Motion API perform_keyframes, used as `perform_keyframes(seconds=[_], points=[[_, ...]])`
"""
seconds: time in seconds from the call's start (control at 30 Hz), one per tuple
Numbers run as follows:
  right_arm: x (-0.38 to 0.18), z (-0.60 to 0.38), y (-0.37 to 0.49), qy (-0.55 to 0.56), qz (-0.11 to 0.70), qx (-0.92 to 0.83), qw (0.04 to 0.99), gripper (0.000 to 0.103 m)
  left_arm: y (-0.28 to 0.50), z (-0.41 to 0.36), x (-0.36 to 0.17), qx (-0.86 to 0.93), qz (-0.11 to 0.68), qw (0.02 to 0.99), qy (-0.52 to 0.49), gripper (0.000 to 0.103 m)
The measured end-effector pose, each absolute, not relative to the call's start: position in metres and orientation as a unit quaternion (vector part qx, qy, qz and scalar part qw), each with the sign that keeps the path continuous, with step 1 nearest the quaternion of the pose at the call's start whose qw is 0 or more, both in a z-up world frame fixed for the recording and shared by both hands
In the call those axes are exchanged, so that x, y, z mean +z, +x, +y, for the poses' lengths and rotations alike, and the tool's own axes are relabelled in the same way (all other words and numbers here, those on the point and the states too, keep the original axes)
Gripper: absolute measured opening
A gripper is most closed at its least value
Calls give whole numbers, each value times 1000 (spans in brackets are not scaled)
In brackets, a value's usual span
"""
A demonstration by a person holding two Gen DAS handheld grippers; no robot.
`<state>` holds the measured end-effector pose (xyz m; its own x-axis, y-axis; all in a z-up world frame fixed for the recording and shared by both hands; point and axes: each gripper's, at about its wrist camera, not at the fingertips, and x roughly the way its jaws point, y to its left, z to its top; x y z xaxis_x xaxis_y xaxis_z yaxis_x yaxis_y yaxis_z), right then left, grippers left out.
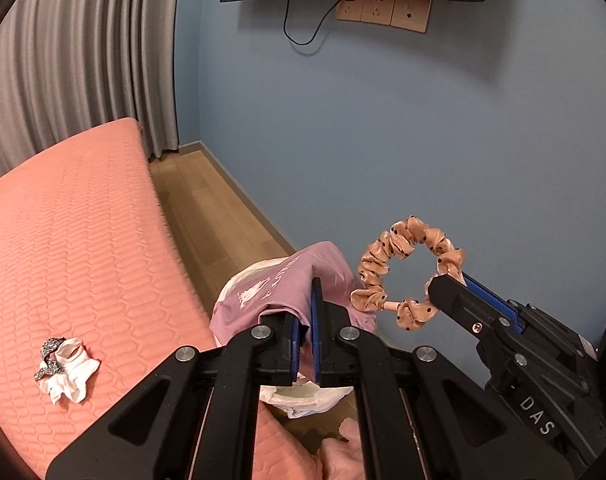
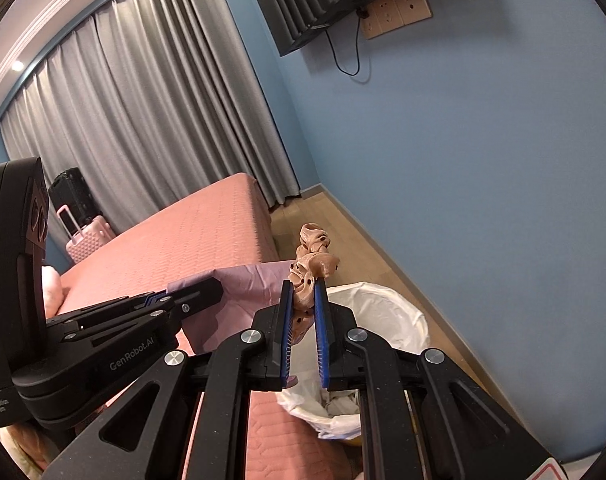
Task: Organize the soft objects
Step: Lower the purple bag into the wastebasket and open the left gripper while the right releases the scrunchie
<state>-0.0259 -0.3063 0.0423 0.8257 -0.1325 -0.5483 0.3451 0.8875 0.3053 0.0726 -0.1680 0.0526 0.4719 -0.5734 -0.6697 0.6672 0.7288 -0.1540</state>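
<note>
Black linkage bars fill the near edge of both wrist views, and past them the left gripper (image 1: 307, 312) is clamped flat on a fold of a mauve printed bag (image 1: 275, 292), while the right gripper (image 2: 303, 300) pinches a tan dotted scrunchie (image 2: 313, 264) between its blue pads. Seen from the left wrist, the scrunchie (image 1: 407, 268) stands as an open ring just right of the bag, held at its lower right by the right gripper (image 1: 449, 286); the ring and the bag's cloth are near each other but apart. Seen from the right wrist, the bag (image 2: 247, 284) lies to the left of the scrunchie and close by, the left gripper (image 2: 199, 292) holding its near corner. Whether the bag's mouth is open cannot be told from either view. A white-lined bin (image 2: 387, 320) sits below and beyond both tools, beside the pink bed (image 1: 75, 232). Probably the scrunchie must travel left into the bag, so the right hand is the nearer one. Socks (image 1: 69, 372) lie well apart on the bed, far left.
</note>
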Motion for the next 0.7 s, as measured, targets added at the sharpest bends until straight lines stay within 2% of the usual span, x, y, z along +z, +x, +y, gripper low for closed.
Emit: perform_keyframes(seconds=[0.2, 0.27, 0.33, 0.4, 0.7], points=[[33, -318, -15, 204, 274, -135, 930, 9, 82, -179, 46, -370, 370, 850, 63, 5], [30, -319, -9, 201, 277, -135, 930, 9, 88, -182, 43, -367, 375, 849, 63, 11], [29, -317, -5, 198, 279, -134, 930, 9, 93, -182, 40, -362, 380, 849, 62, 37], [27, -316, -2, 196, 280, -132, 931, 9, 95, -178, 39, -351, 369, 859, 55, 49], [20, -310, 15, 189, 288, -125, 931, 12, 111, -154, 35, -322, 366, 872, 42, 50]])
